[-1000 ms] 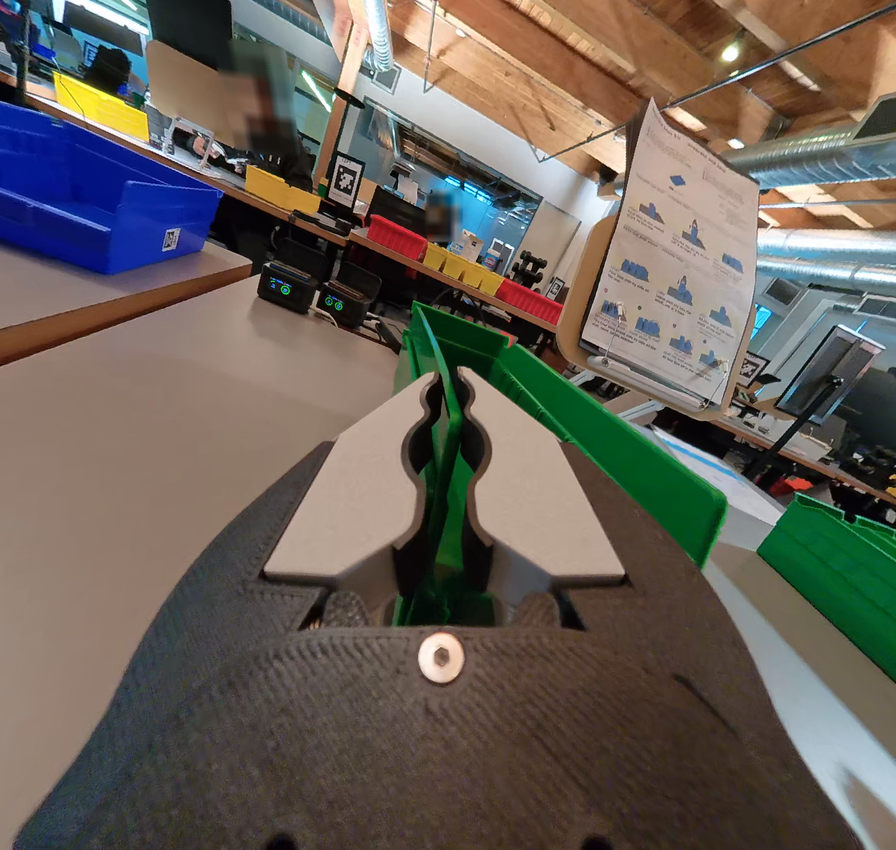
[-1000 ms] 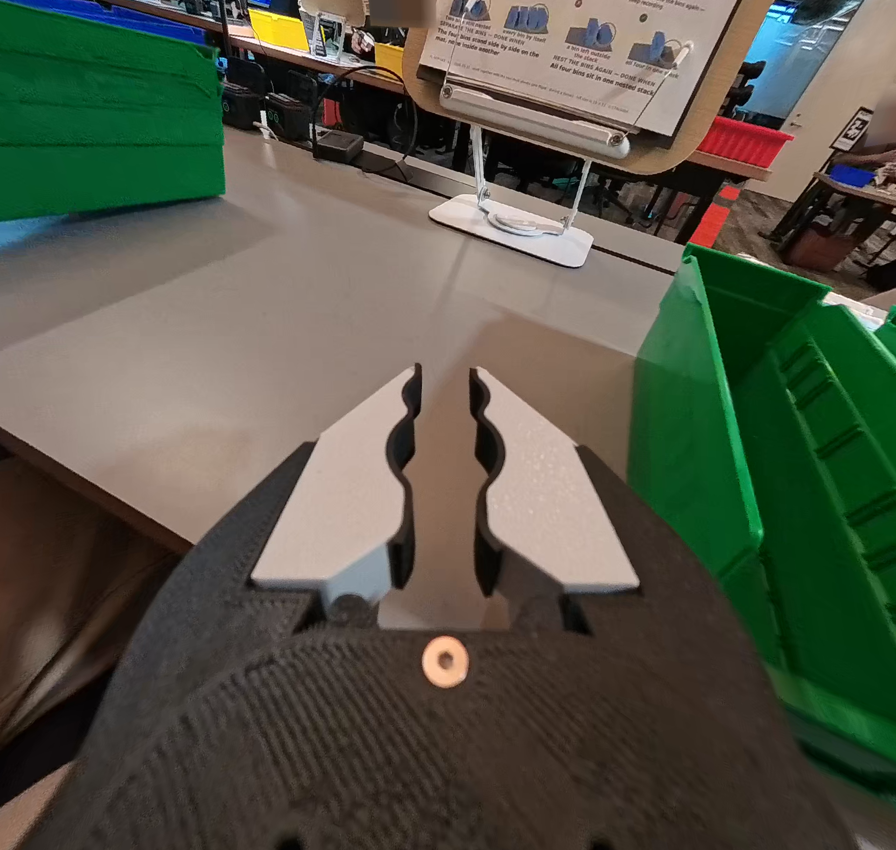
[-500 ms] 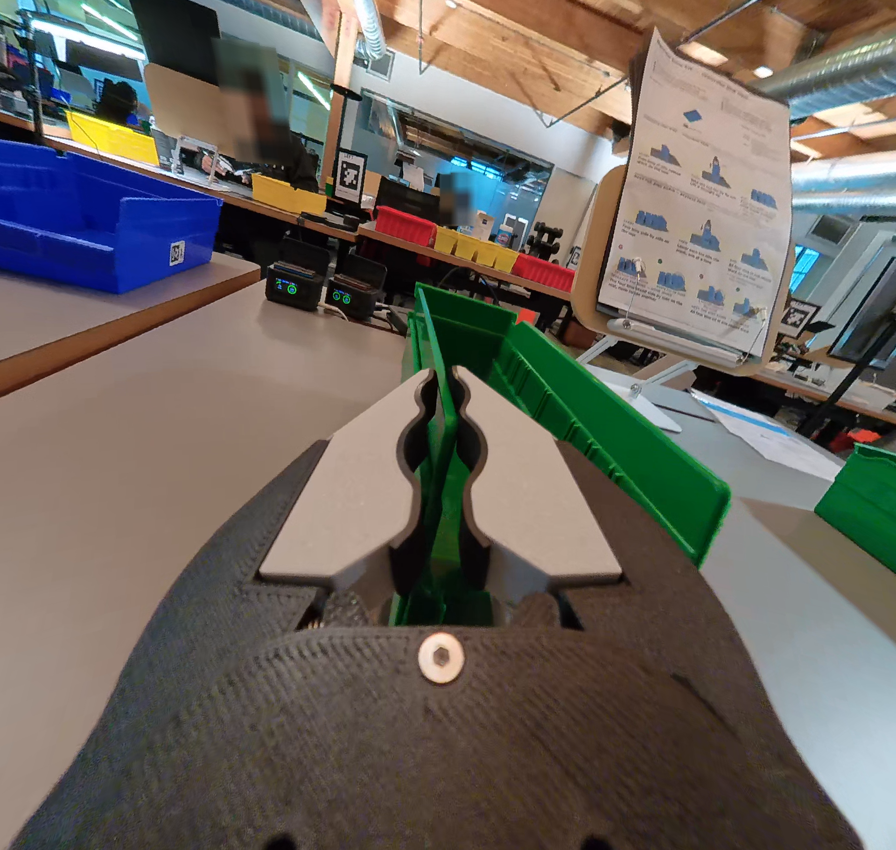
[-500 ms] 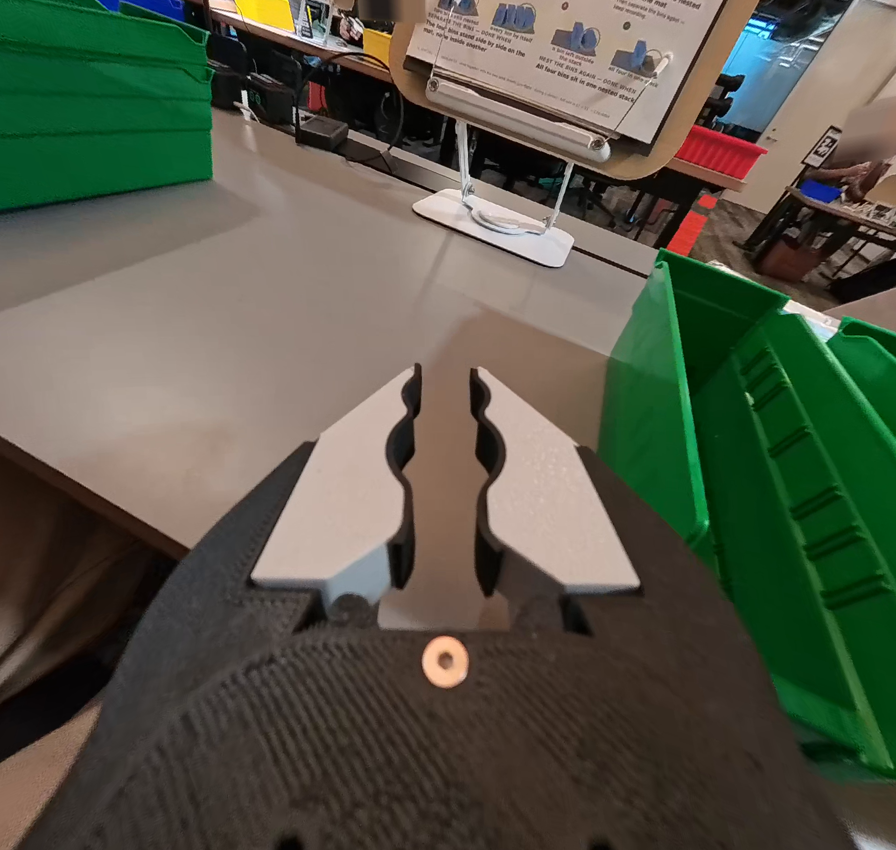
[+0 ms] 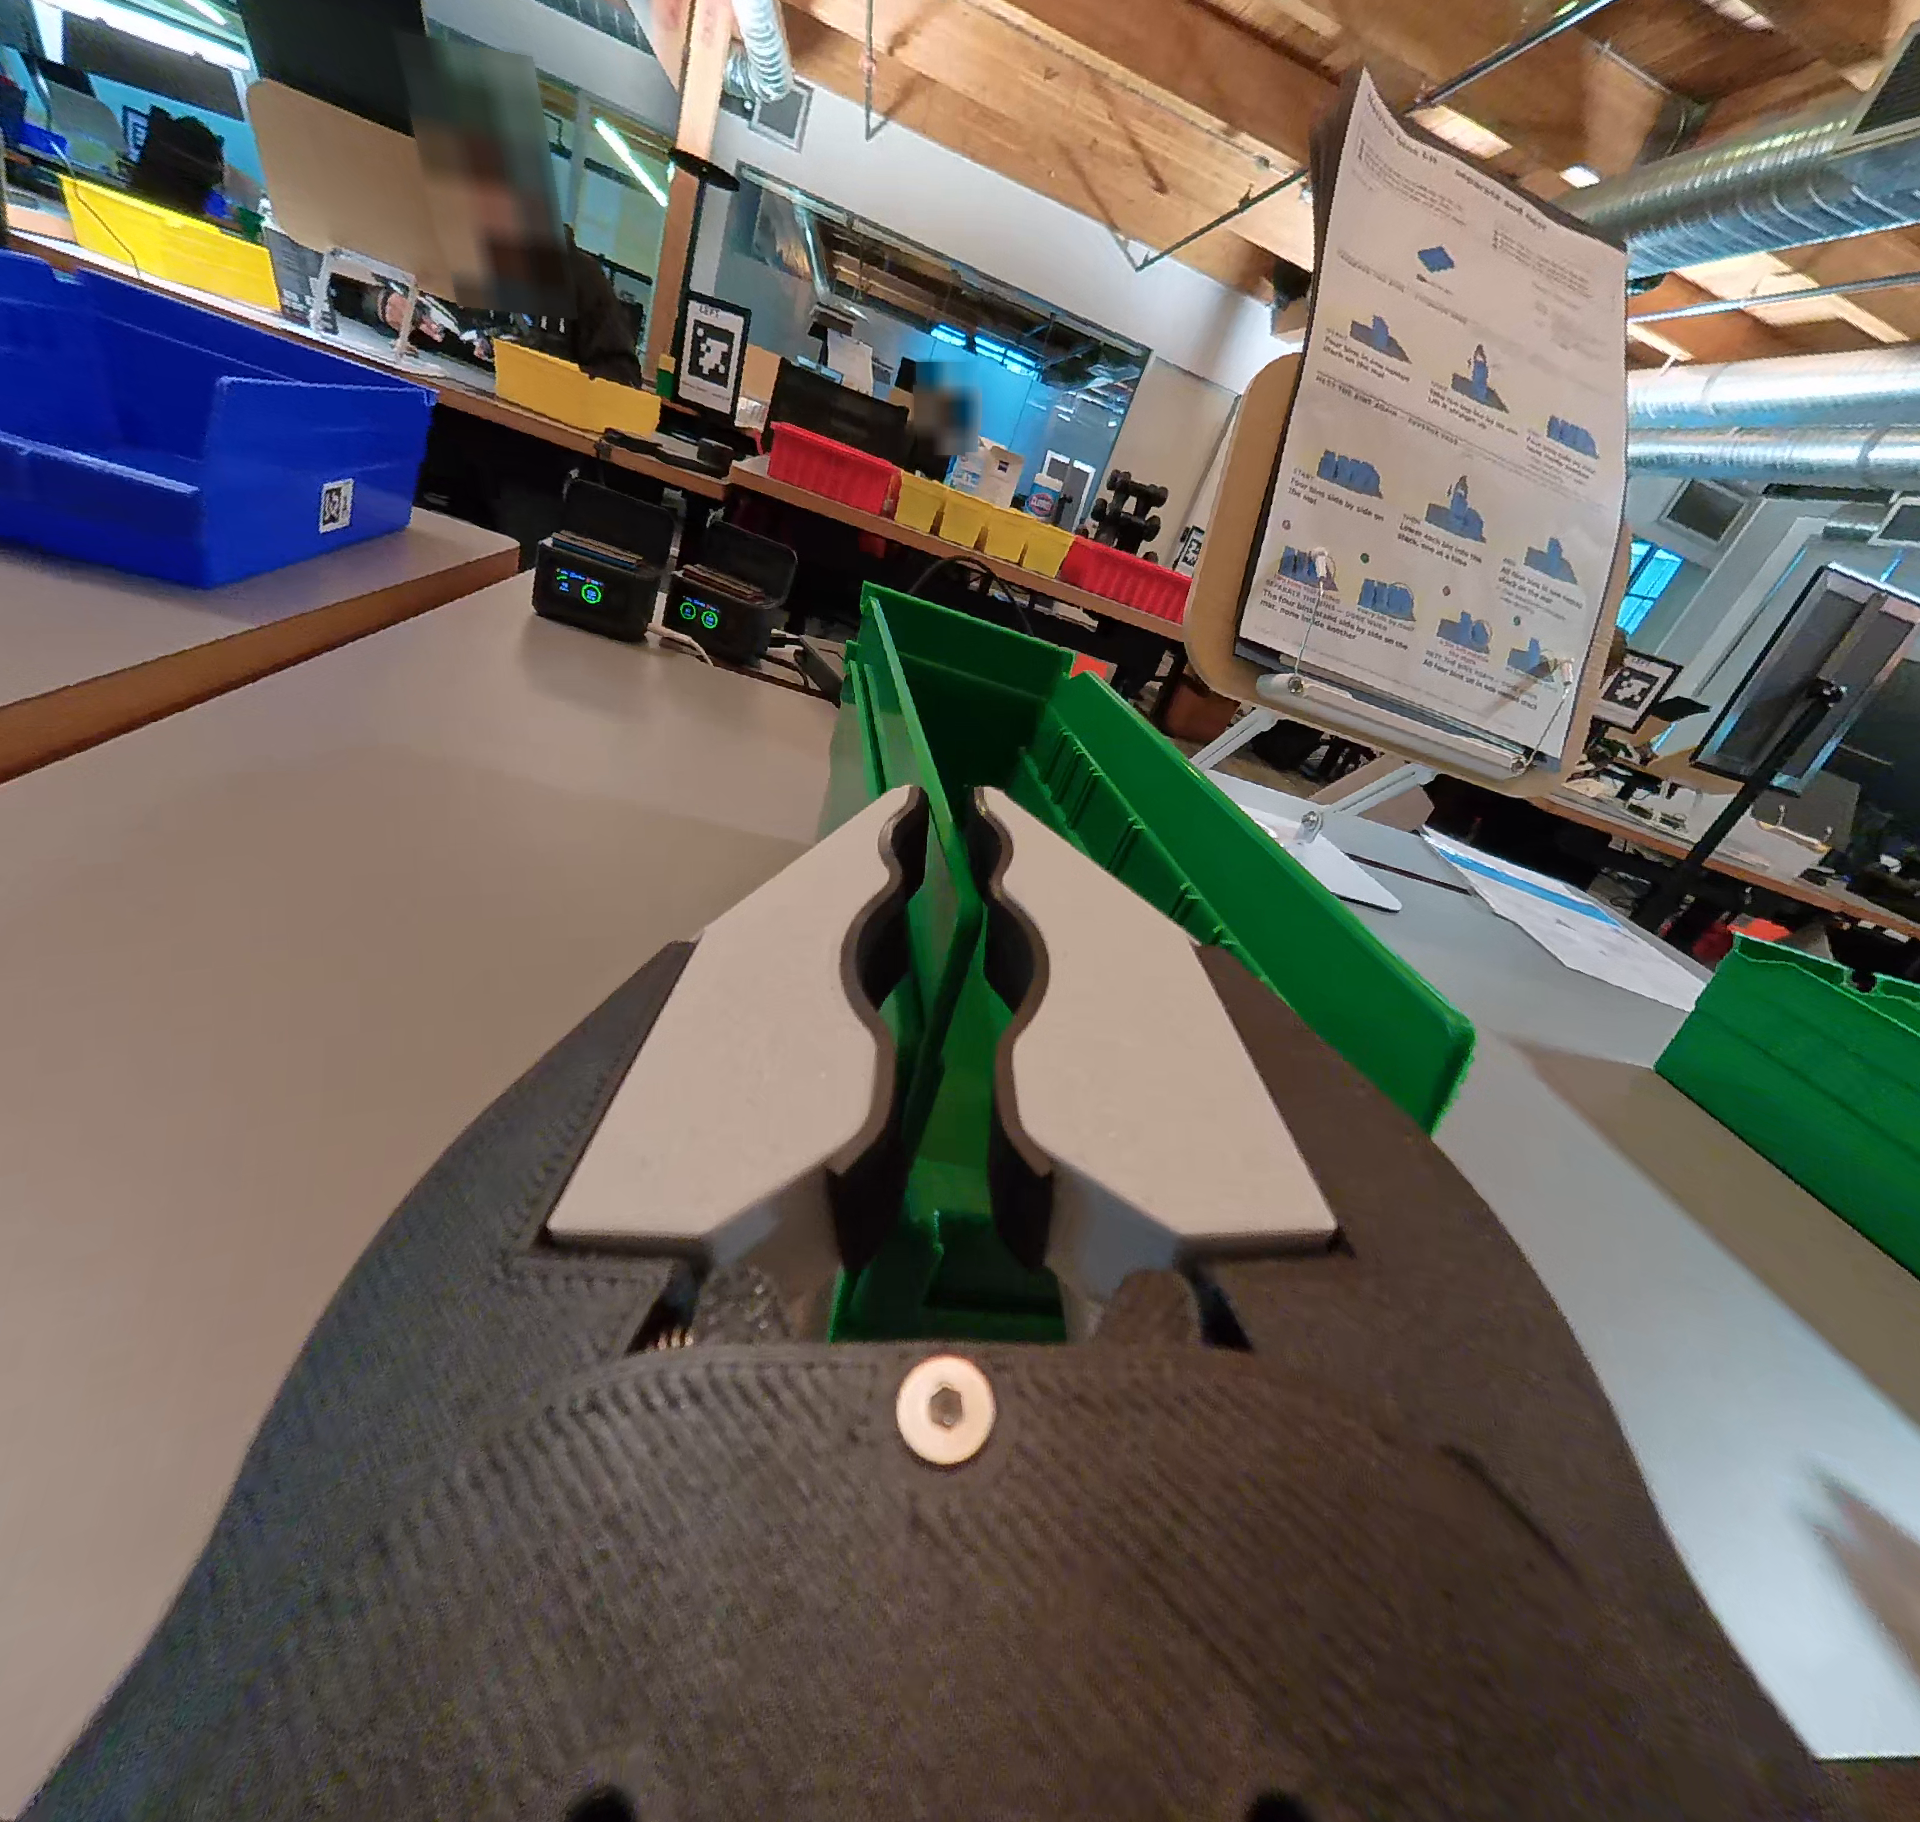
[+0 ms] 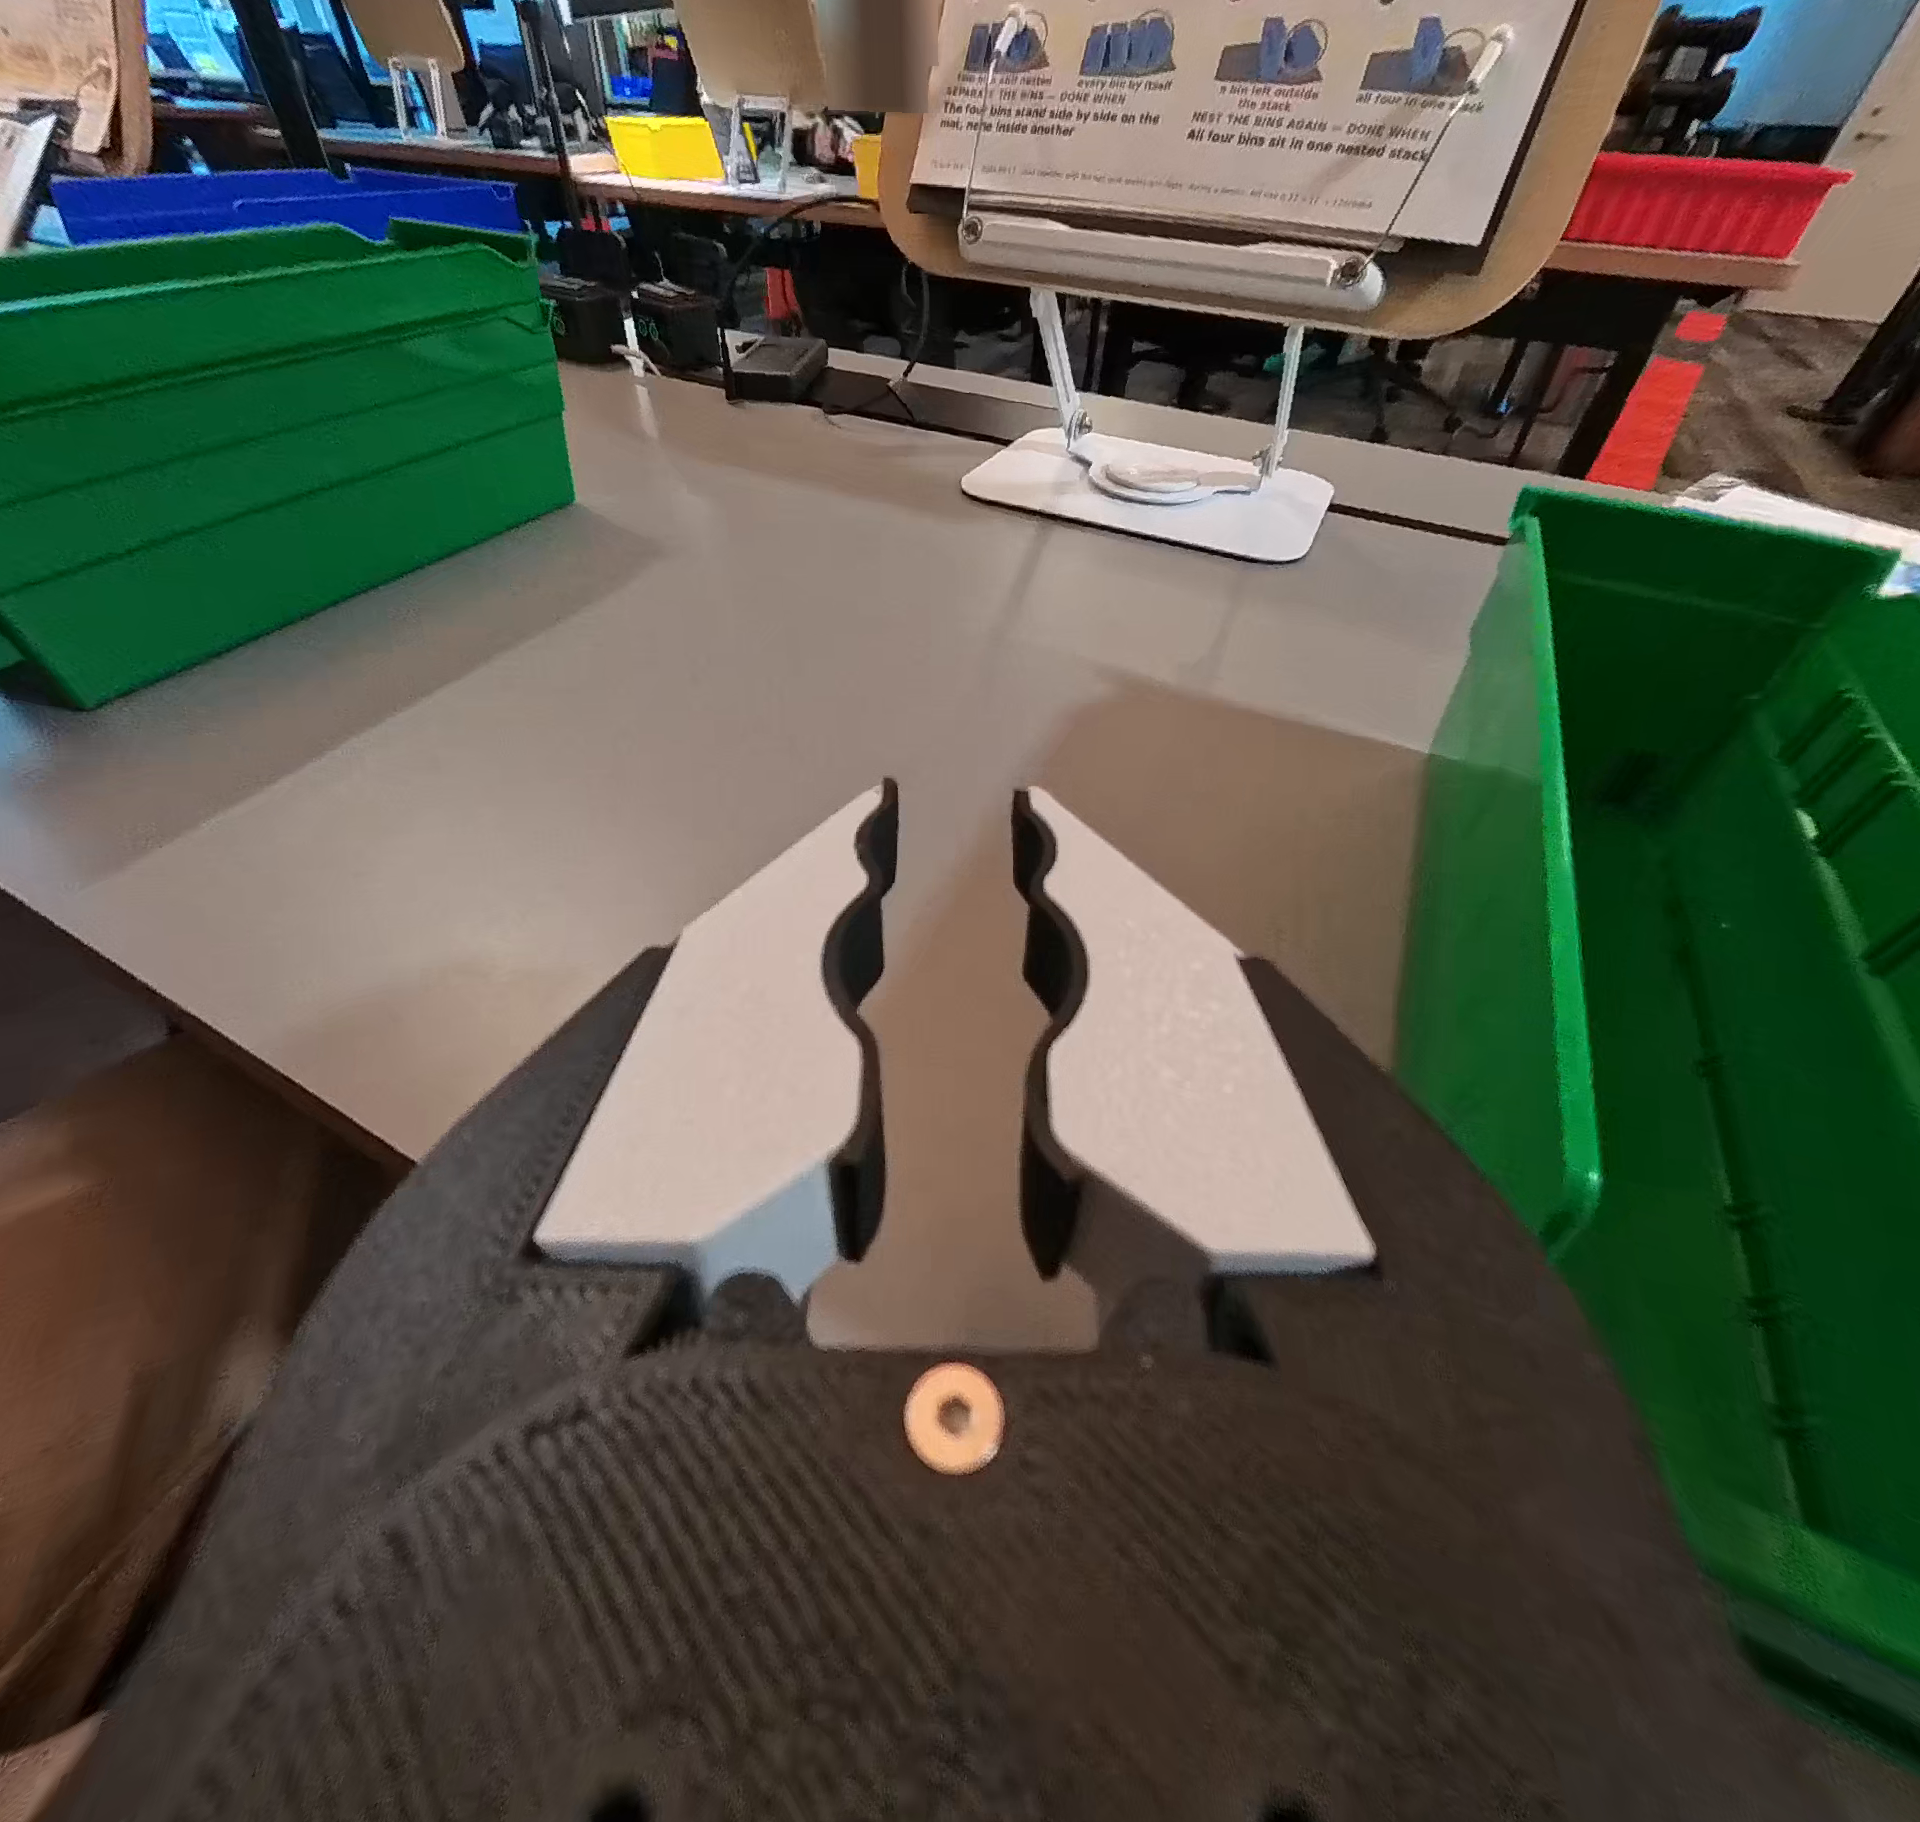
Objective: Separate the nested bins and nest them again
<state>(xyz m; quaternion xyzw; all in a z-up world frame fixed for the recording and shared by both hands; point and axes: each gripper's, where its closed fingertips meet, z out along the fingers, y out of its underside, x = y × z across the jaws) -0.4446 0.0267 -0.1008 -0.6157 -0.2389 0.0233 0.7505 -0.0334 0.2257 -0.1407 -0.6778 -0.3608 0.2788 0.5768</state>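
The left hand-held gripper [image 5: 940, 816] is pinching the long side wall of a green bin [image 5: 1226, 858], its two grey fingers [image 5: 769, 1024] pressed onto the thin plastic from either side. The bin runs straight ahead of the jaws, its far end pointing toward the instruction sheet on its stand [image 5: 1444, 484]. Whether its base touches the grey worktop [image 5: 416, 837] cannot be told from here.

The right hand-held gripper [image 6: 954, 806] is spread, with nothing between its fingers, only bare worktop. Just to its right stands another green bin [image 6: 1662, 941], open side up; well ahead and to its left, what looks like the held green bin shows side-on with stepped ribs, though whether more than one bin is nested there cannot be told.

The step in hand looks like carrying the held bin to its place. A one-wall grip on a long bin gives a lot of leverage to the free end, so it should probably be kept level and moved slowly, or the wall may twist out of the fingers. If the bin is going into another, its far end should line up over the opening first, then go straight down; a skewed entry is likely to jam on the inner ribs. The empty right hand-held gripper could steady the receiving bin's rim.
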